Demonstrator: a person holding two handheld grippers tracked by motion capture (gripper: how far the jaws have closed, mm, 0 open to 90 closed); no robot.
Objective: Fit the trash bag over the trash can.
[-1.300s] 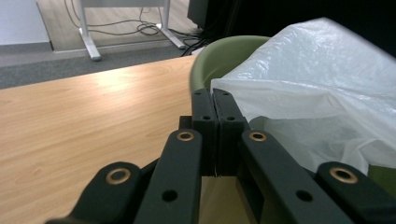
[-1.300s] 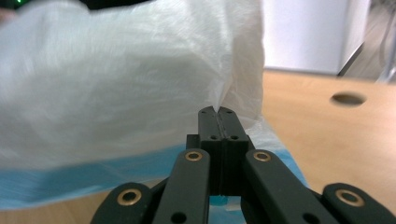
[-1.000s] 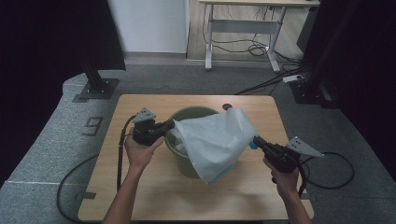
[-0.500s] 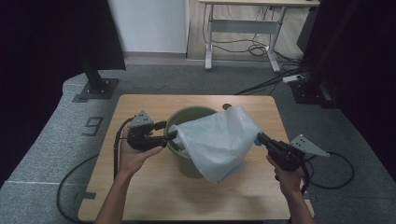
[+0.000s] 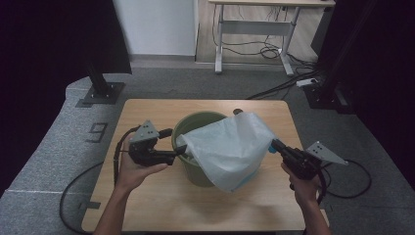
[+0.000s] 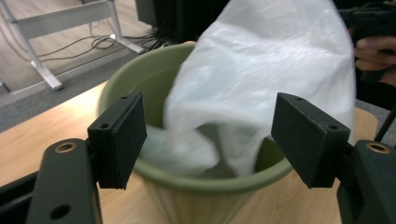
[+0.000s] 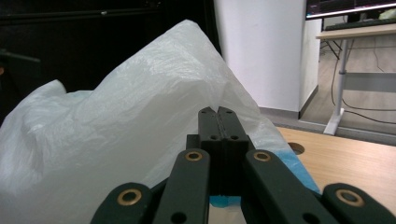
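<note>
A green bucket [image 5: 195,123] stands mid-table with a white plastic bag [image 5: 230,147] draped over its right half. My left gripper [image 5: 174,142] sits at the bucket's left rim. Its jaws have just been opening and now stand wide apart. In the left gripper view the bucket rim [image 6: 140,79] and the bag [image 6: 261,70] lie beyond the pads [image 6: 122,140], untouched. My right gripper [image 5: 274,145] is shut on the bag's right edge and holds it up beside the bucket. The right gripper view has those jaws [image 7: 218,113] pressed together on the bag [image 7: 116,126].
The wooden table [image 5: 161,205] has a small round hole [image 5: 238,111] behind the bucket. Cables trail off both table sides. On the floor beyond stand a white desk frame [image 5: 254,29] and black stands [image 5: 100,88].
My left gripper has let go of the bag's left edge, opened and drawn back to the left. That edge has slumped into the bucket. The right gripper has kept still.
</note>
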